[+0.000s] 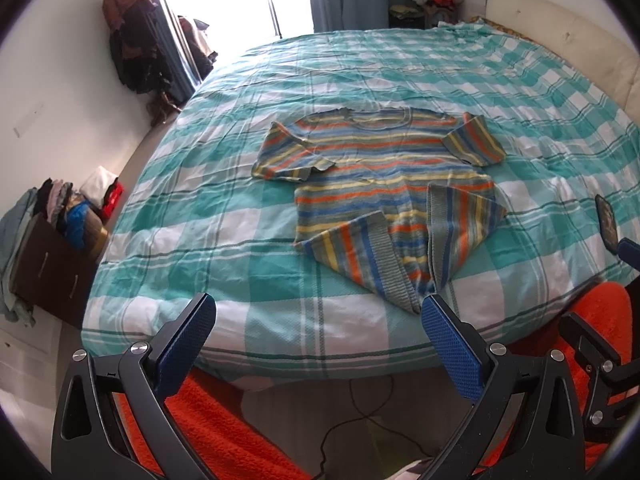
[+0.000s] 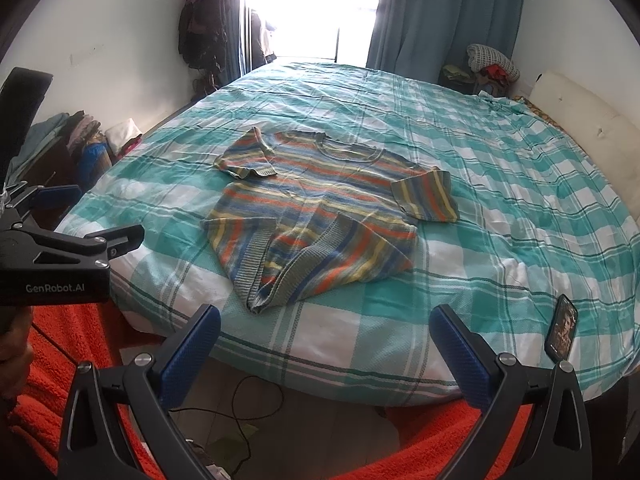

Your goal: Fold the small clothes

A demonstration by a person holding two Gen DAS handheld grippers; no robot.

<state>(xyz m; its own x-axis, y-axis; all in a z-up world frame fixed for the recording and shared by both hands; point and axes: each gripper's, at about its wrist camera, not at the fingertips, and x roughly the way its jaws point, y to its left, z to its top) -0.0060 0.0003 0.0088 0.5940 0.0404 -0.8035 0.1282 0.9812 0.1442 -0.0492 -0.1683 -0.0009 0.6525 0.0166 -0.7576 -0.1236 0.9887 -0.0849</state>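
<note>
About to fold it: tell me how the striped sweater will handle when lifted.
The sweater is probably floppy: its hem corners already lie turned over. The ribbed knit likely grips the pads rather than slipping. On the wrinkled sheet, pushing may bunch it instead of sliding it.

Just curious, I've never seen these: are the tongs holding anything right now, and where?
Nothing. Both left tongs and right tongs are open, short of the striped knit sweater.

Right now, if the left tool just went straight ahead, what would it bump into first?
Probably the bed near its front edge, then the striped shirt lying on it. The left tool is open and empty; depth is hard to judge.
</note>
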